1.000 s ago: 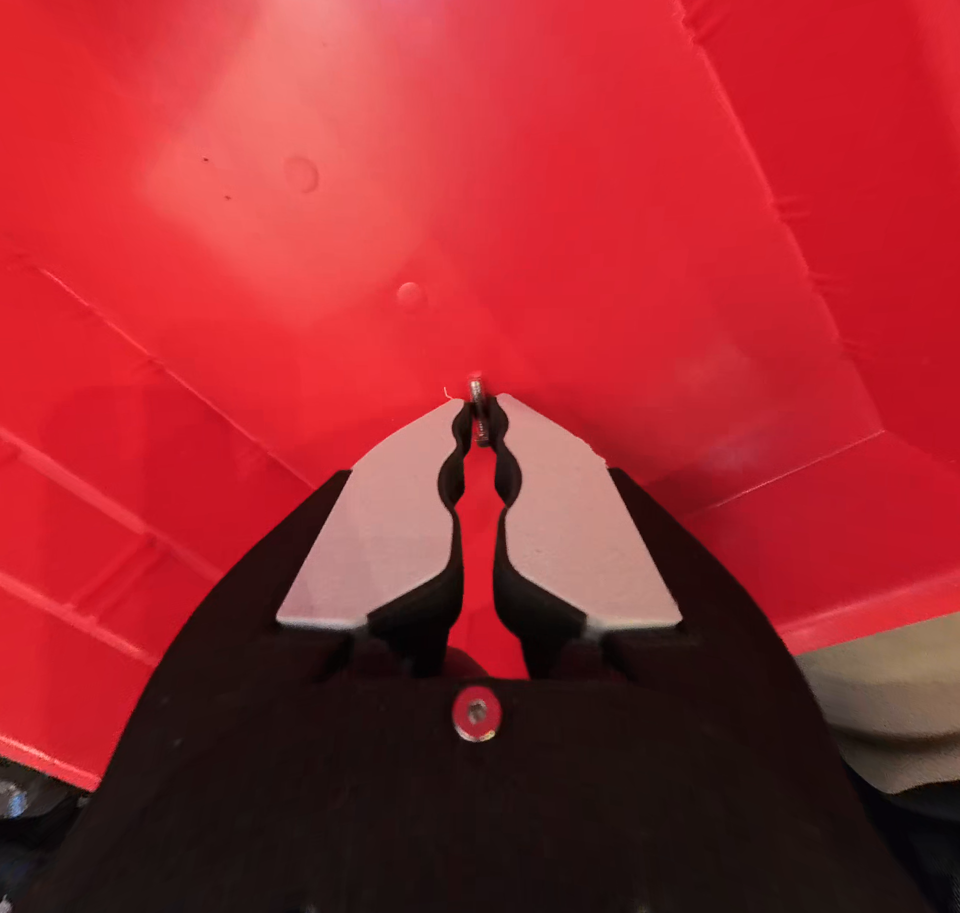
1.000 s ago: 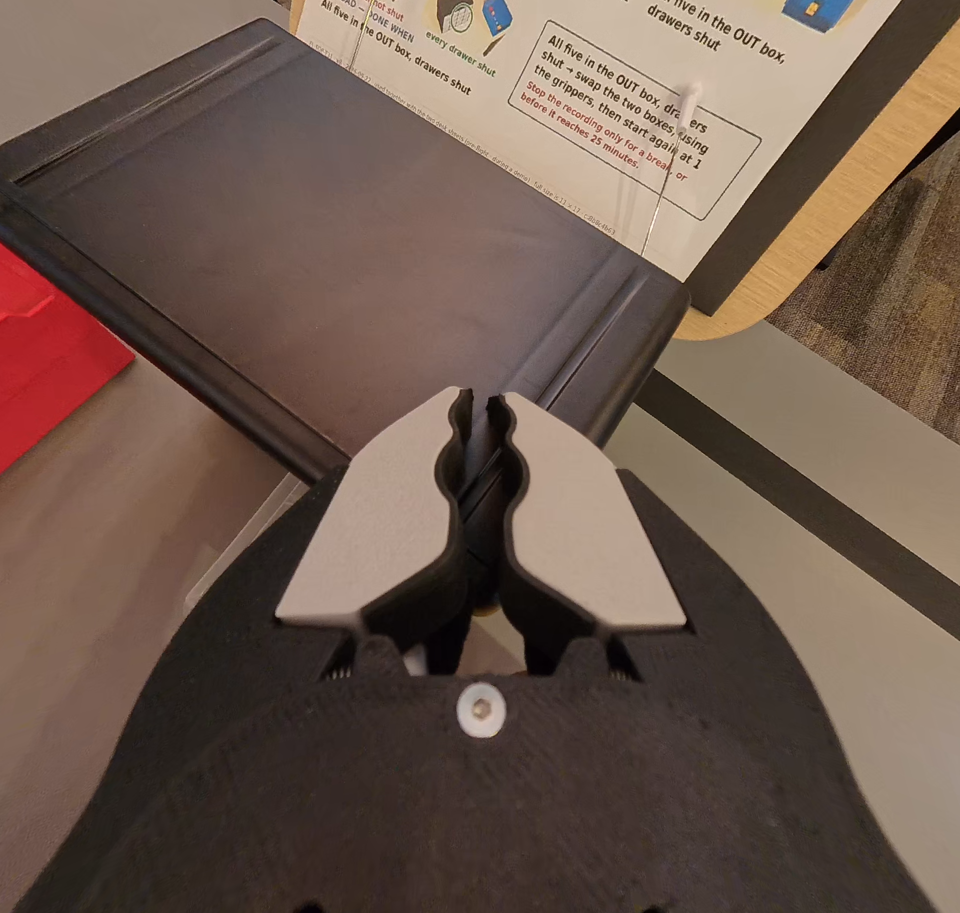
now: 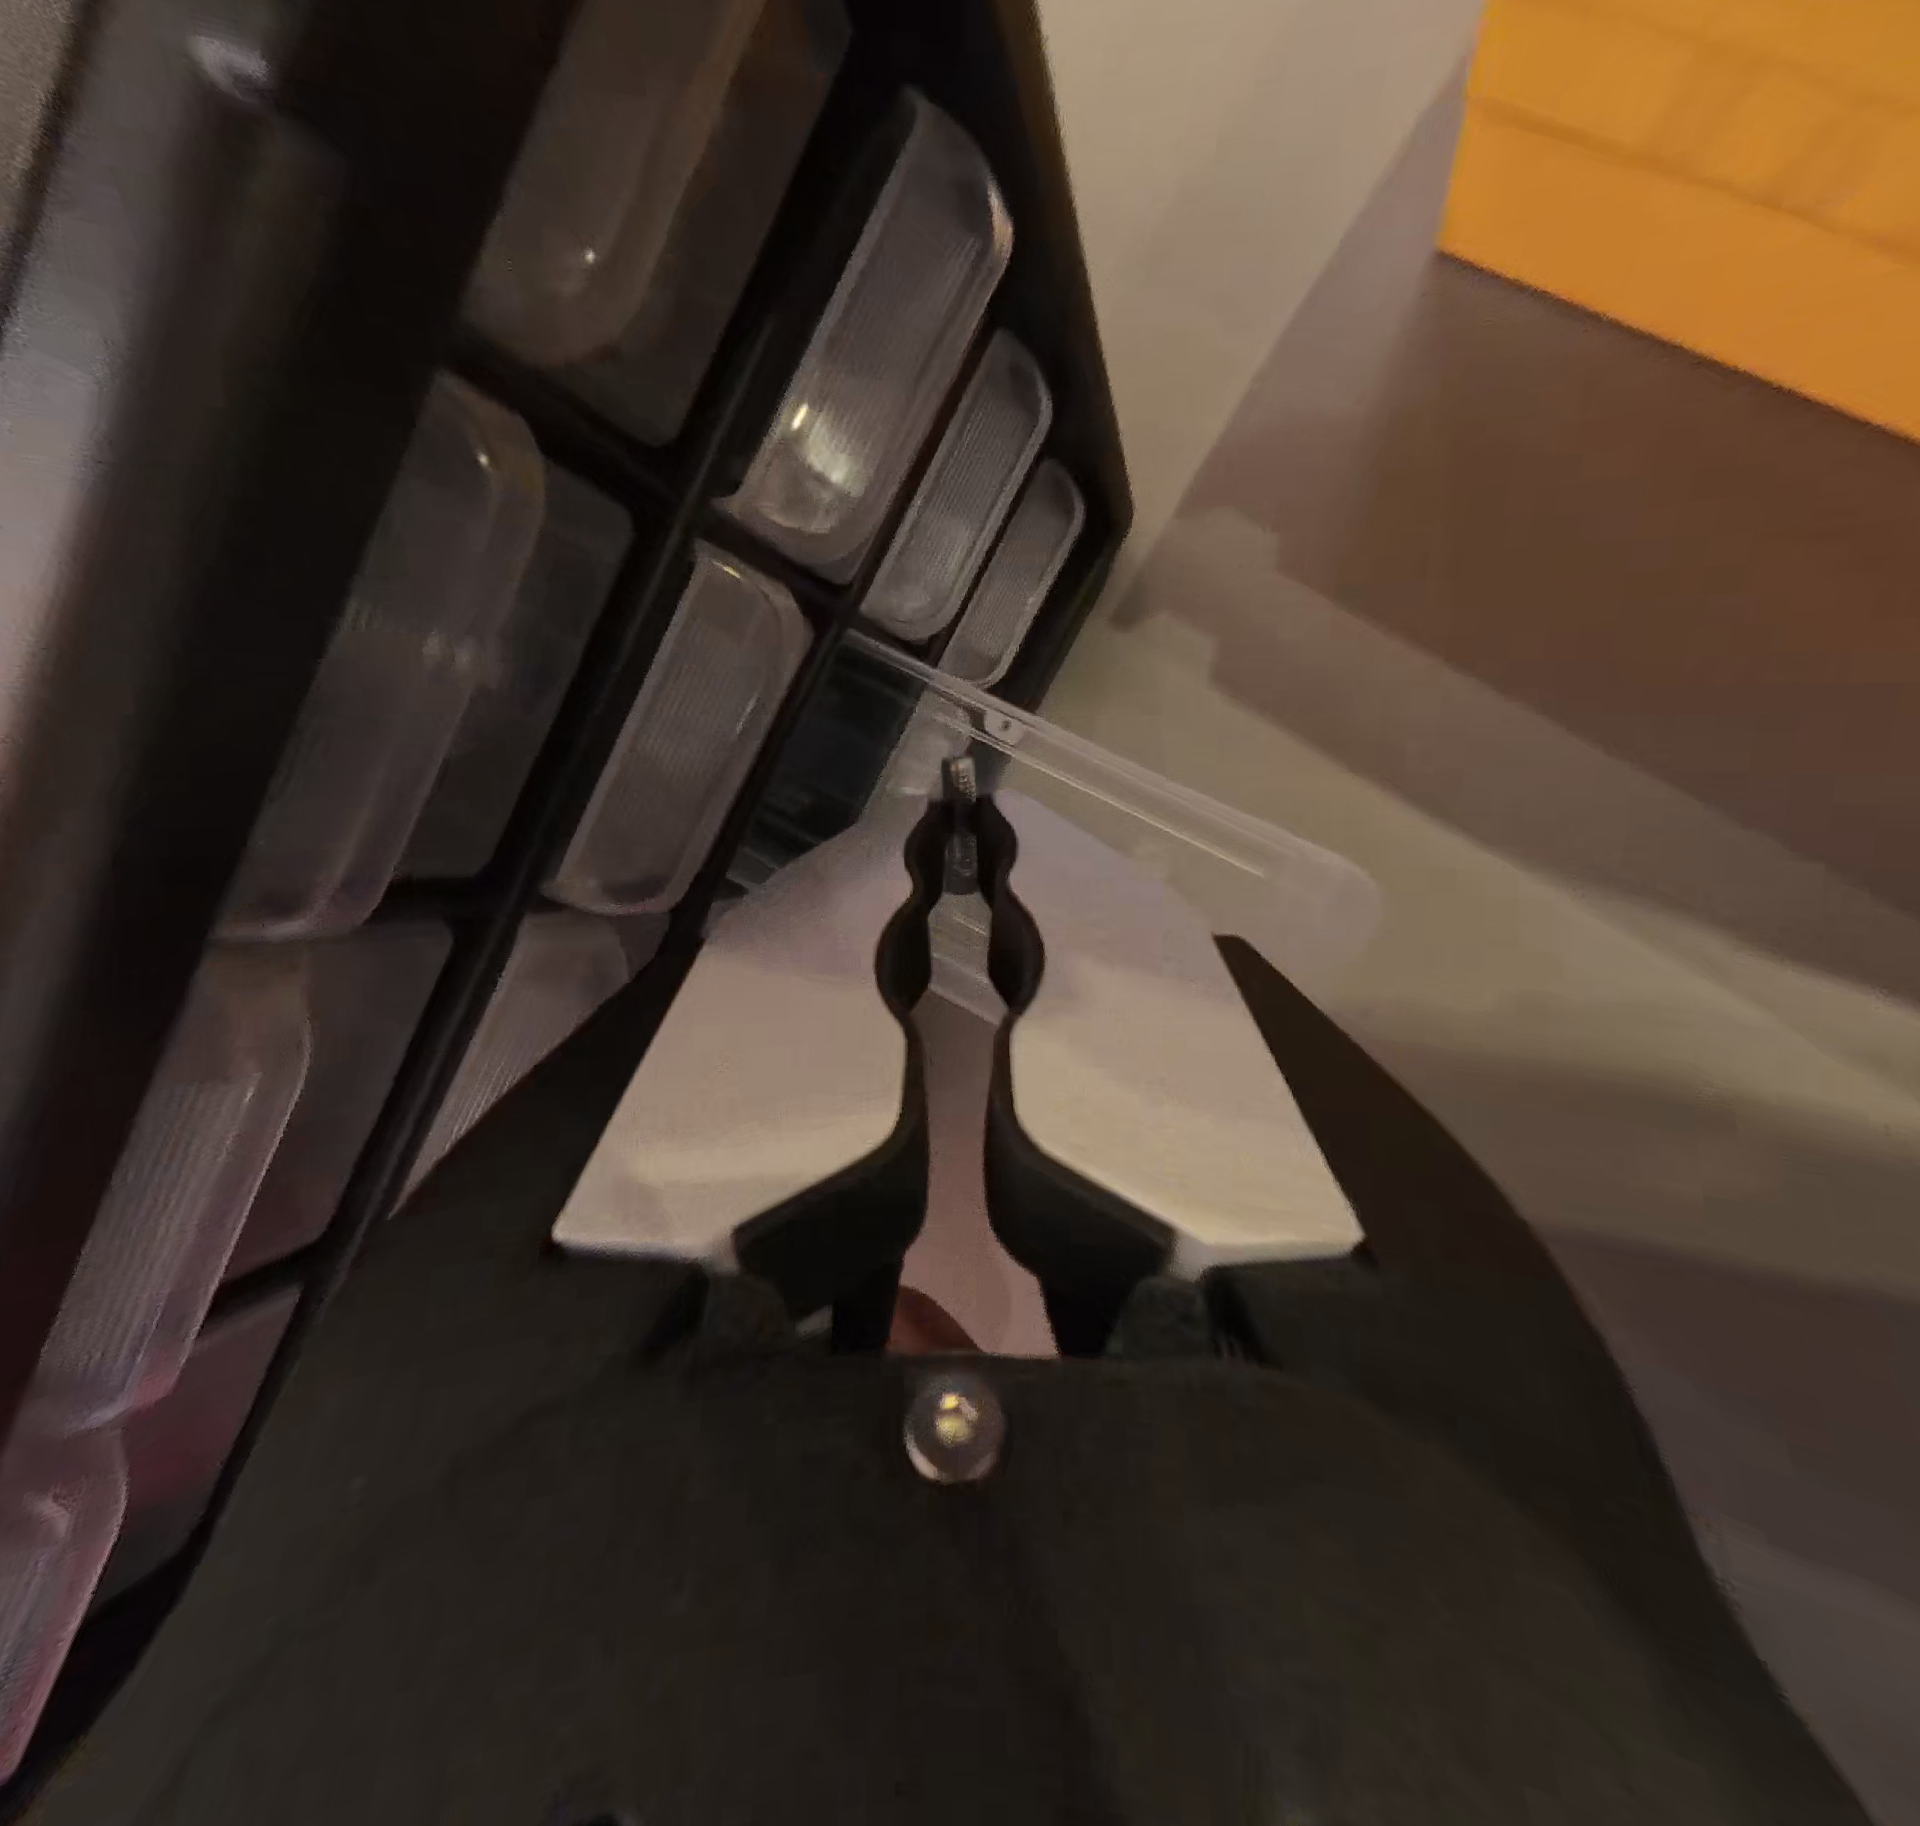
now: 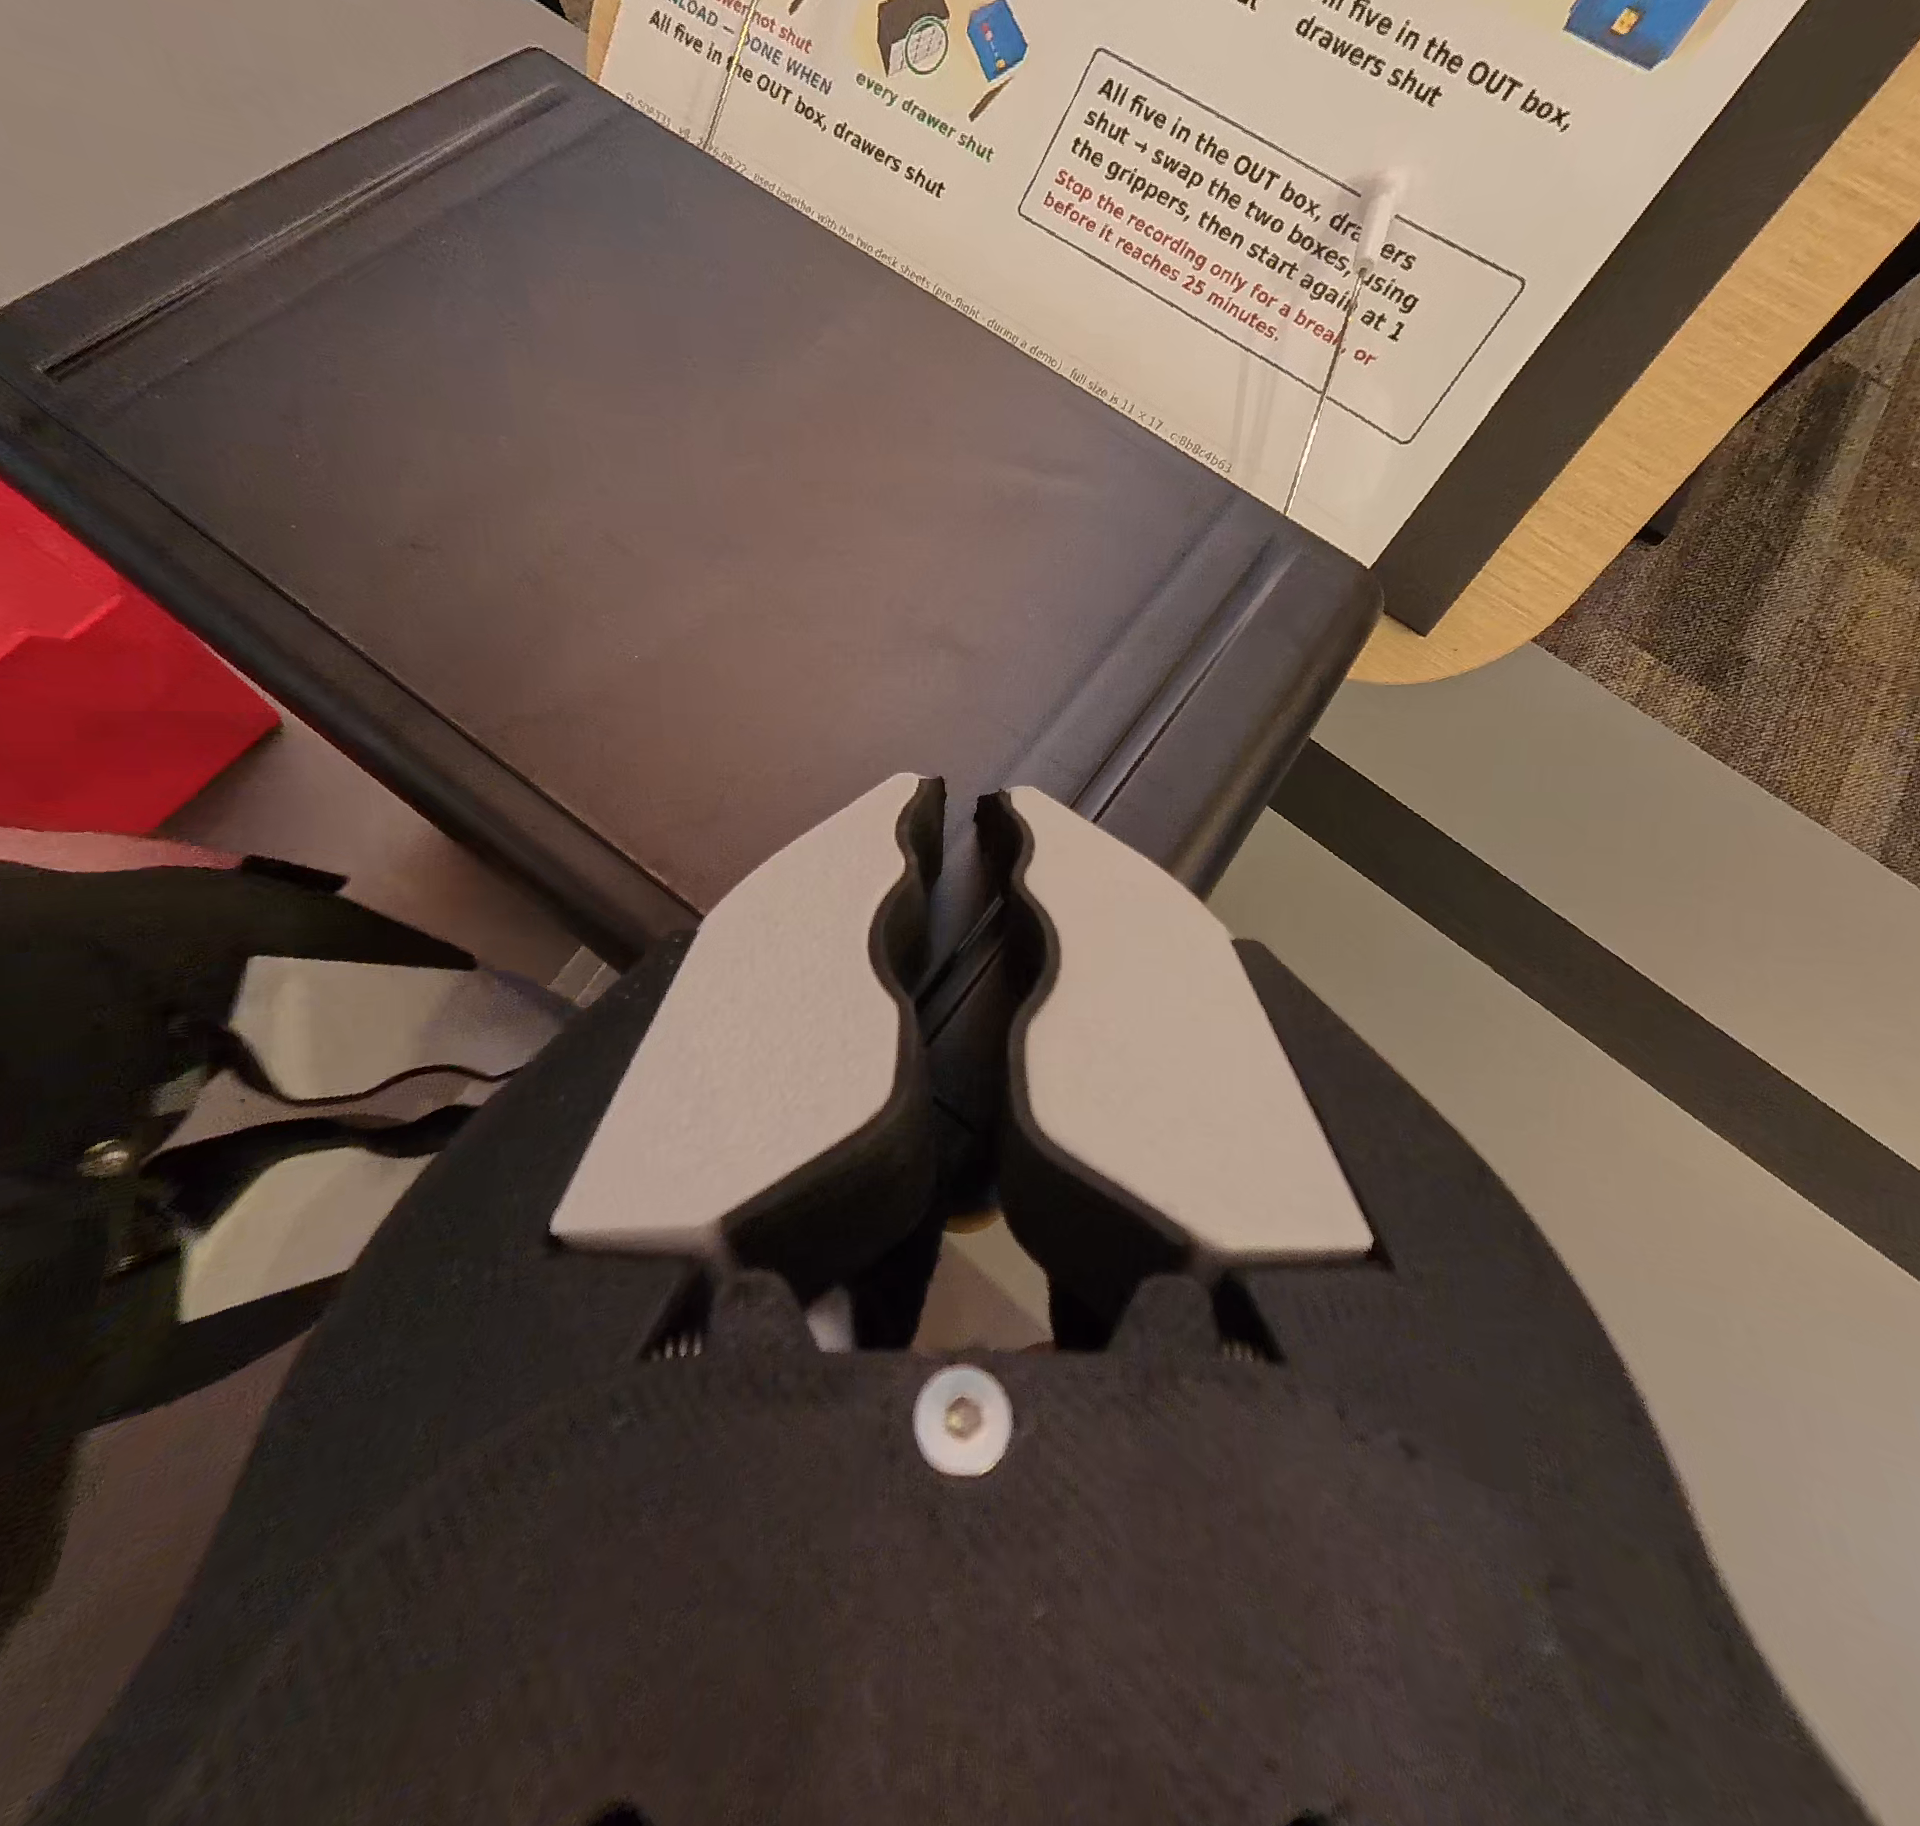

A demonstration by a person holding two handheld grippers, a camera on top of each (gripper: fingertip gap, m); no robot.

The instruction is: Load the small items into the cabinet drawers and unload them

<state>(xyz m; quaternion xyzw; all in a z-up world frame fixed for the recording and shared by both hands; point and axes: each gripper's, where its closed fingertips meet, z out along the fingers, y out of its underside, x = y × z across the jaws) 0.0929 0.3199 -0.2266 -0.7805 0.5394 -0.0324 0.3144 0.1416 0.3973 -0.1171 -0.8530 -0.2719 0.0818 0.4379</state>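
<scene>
Left gripper (image 3: 958, 820) pinches a small screw (image 3: 960, 777), poised at the open drawer (image 3: 1122, 800) of the cabinet (image 3: 665, 550). Right gripper (image 4: 961, 820) nearly closed, empty, over the cabinet top. Drop and shutting remain.

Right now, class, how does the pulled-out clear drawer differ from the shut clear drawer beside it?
1. The pulled-out drawer juts from the black cabinet, leaving a dark slot; the shut drawer sits inside its frame.
2. The left gripper holds a small screw in its jaws at the pulled-out drawer's rim; nothing is near the shut drawer.
Both are clear plastic and neighbours in the same cabinet.
</scene>
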